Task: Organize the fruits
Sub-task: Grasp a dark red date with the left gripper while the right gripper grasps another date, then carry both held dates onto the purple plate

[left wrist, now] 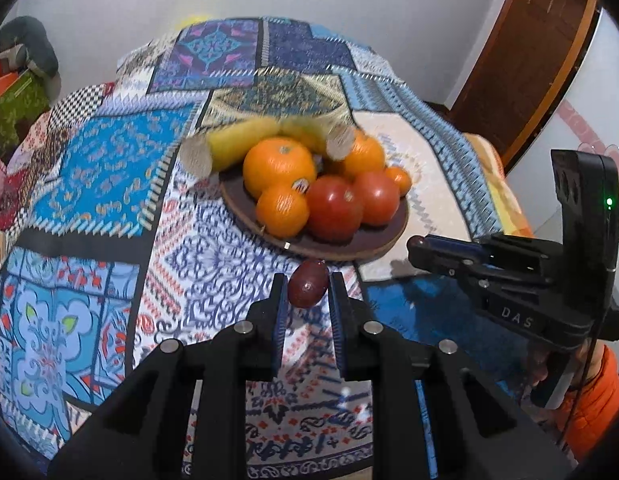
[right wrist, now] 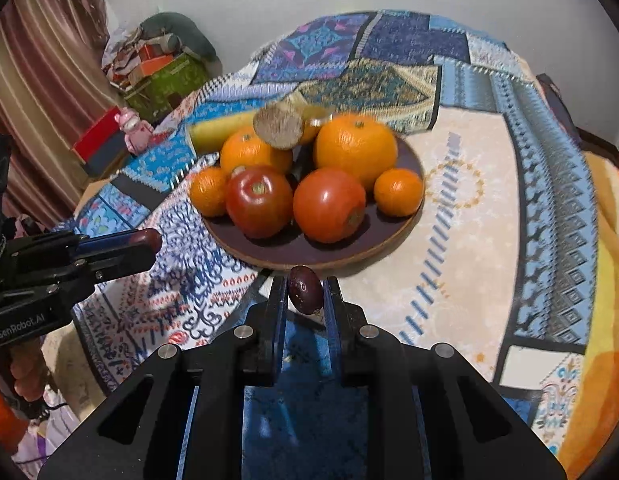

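Key relation: round dark wooden plate (right wrist: 405, 236) directly ahead of both grippers, its near rim just beyond the fingertips in each wrist view.

Left gripper (left wrist: 308, 280): narrow, clamped on a small dark-red oval fruit (left wrist: 308, 289). Long axis of this fruit roughly upright between the pads, leaning slightly towards the plate. Skin glossy, maroon, with a pale spot low on the face.

Right gripper (right wrist: 305, 282): narrow, clamped on a second small dark-purple oval fruit (right wrist: 305, 290). Long axis tilted, top end leaning left. Skin darker, finely speckled, with a stem scar at the lower end.

Both held fruits clear of the patterned patchwork cloth (right wrist: 469, 208) over the surface, just short of the plate's near rim. Neither gripper clearly nearer: left one level with the plate's left half, right one level with its middle.

Plate already crowded: two red tomatoes (right wrist: 329, 204) at the near side, large orange (right wrist: 355, 148) behind, small oranges at both flanks, yellow bananas (right wrist: 217, 130) at the far left rim. Free space: narrow bare strip of the plate in front of the tomatoes, plus a patch at the near right.

Judgement: short forward carry over the rim required, then release low, since the oval fruits are likely to roll on the smooth plate.
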`<act>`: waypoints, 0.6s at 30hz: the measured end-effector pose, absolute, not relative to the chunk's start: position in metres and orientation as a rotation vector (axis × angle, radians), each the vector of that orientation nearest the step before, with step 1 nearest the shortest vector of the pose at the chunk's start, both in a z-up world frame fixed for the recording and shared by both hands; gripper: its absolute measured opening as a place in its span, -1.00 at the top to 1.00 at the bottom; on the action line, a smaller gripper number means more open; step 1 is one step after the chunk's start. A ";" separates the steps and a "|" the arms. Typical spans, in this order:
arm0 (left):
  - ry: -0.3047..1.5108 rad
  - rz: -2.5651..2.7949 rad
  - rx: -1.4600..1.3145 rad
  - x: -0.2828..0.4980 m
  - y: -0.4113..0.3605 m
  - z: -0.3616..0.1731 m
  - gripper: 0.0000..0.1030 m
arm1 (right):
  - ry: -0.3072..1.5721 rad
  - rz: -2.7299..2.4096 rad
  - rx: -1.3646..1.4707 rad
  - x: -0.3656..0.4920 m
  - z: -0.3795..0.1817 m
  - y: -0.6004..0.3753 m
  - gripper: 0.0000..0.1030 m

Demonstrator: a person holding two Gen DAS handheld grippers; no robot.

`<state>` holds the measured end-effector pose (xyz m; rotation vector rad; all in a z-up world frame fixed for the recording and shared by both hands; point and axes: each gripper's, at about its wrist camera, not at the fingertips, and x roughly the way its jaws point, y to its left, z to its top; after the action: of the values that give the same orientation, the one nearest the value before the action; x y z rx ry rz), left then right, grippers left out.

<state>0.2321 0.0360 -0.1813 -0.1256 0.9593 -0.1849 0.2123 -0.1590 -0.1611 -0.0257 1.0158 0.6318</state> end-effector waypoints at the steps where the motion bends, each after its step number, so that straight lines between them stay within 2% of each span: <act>1: 0.952 -0.185 -0.119 0.235 0.034 -0.177 0.62 | 1.005 0.632 -0.030 0.214 -0.157 -0.159 0.68; 9: 0.900 -0.189 -0.079 0.257 0.026 -0.156 0.62 | 0.944 0.634 -0.030 0.232 -0.138 -0.153 0.68; 18: 0.910 -0.174 -0.066 0.288 0.026 -0.165 0.62 | 0.924 0.637 -0.043 0.252 -0.140 -0.139 0.68</act>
<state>0.2882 0.0260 -0.1651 -0.0660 0.9098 -0.1743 0.2518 -0.1386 -0.1402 -0.0433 0.9241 0.6367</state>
